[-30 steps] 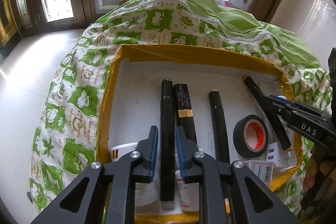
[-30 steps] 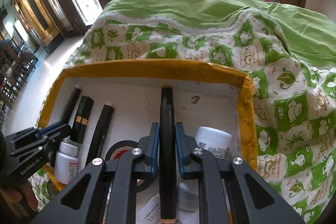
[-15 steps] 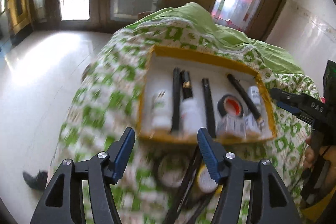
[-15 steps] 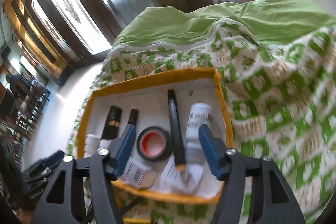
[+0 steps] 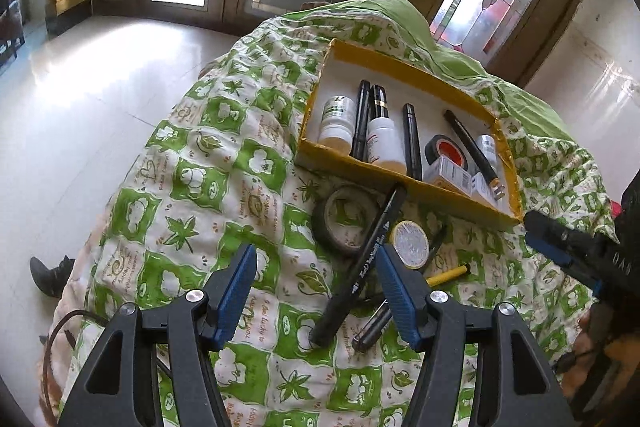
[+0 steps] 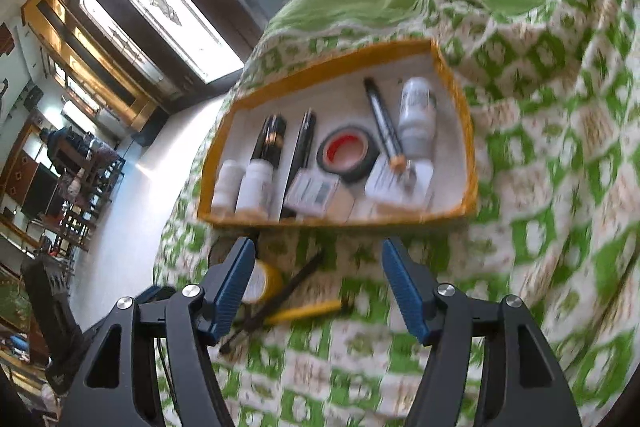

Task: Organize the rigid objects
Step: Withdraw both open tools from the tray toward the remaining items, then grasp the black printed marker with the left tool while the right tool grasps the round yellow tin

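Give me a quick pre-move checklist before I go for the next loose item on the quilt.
1. Left gripper open, nothing held: ok.
2. Right gripper open, nothing held: ok.
3. Loose black marker in clear view near the left gripper: ok.
4. Free space in yellow-edged box: ok, bare floor toward the far wall.
5. Marker clear of neighbours: not ok, it lies across the tape roll.
6. Right view sharpness: not ok, blurred.

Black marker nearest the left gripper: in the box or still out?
Out. The black marker lies on the green quilt in front of the yellow box, leaning across a tape roll.
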Available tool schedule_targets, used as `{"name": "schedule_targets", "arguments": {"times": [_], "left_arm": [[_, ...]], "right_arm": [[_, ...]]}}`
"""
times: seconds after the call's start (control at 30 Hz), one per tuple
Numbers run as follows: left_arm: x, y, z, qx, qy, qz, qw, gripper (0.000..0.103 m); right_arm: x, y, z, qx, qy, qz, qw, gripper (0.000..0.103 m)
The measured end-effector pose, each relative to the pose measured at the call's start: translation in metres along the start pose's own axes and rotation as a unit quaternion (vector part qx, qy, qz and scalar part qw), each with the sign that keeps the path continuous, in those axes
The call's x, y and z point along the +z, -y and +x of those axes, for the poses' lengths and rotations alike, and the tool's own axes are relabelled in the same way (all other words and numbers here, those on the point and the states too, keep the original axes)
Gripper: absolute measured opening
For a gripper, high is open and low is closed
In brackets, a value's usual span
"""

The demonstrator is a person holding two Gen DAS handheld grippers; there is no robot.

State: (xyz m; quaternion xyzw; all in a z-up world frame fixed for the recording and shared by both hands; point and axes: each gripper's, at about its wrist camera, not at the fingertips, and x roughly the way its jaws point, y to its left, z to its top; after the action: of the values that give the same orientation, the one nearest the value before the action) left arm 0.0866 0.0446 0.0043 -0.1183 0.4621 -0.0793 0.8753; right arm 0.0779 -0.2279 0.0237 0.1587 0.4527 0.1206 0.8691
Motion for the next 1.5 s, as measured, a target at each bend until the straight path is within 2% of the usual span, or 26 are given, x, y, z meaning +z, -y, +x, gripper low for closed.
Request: {"name": "schedule_targets", "arguments": {"times": [0.27,0.53,0.67,0.77,0.83,0.9,0.93,1.03,1.13,1.33,1.5], "left_arm": [[-0.003,0.01,0.008,0.006,-0.009,0.023,0.9997,0.065],[-0.009,0.038,0.028,0.019,-0.031,0.098,0.9945,0.065],[-0.01,0.043,0.043,0.025,-0.05,0.111,0.9922,0.064],[-0.01,0.045,0.049,0.025,-0.055,0.117,0.9912,0.052],[-0.01,0.045,0.055,0.021,-0.065,0.12,0.9905,0.033],[-0.012,0.046,0.06,0.02,-0.075,0.122,0.9894,0.021],[-0.012,0.046,0.06,0.018,-0.076,0.123,0.9893,0.02],[-0.011,0.045,0.052,0.006,-0.067,0.116,0.991,0.014],[-0.011,0.038,0.039,-0.004,-0.061,0.094,0.9937,0.014],[-0.008,0.009,0.028,-0.004,-0.057,0.024,0.9981,0.014],[-0.008,-0.001,0.031,0.01,-0.063,-0.002,0.9979,0.014]], "right_arm": [[-0.008,0.0,0.005,-0.007,-0.009,-0.005,1.0,0.066],[-0.008,0.004,0.011,-0.008,-0.016,-0.002,1.0,0.066],[-0.008,0.003,0.011,-0.009,-0.016,-0.002,1.0,0.066],[-0.008,0.002,0.012,-0.009,-0.018,-0.002,1.0,0.066],[-0.009,0.001,0.013,-0.01,-0.02,-0.003,1.0,0.066],[-0.01,0.001,0.014,-0.01,-0.022,-0.004,1.0,0.066],[-0.01,0.001,0.015,-0.01,-0.022,-0.005,1.0,0.066],[-0.01,0.001,0.017,-0.011,-0.024,-0.006,1.0,0.066],[-0.012,0.001,0.019,-0.012,-0.03,-0.009,0.999,0.066],[-0.015,-0.005,0.025,-0.012,-0.038,-0.021,0.999,0.066],[-0.017,-0.008,0.029,-0.012,-0.045,-0.03,0.998,0.066]]}}
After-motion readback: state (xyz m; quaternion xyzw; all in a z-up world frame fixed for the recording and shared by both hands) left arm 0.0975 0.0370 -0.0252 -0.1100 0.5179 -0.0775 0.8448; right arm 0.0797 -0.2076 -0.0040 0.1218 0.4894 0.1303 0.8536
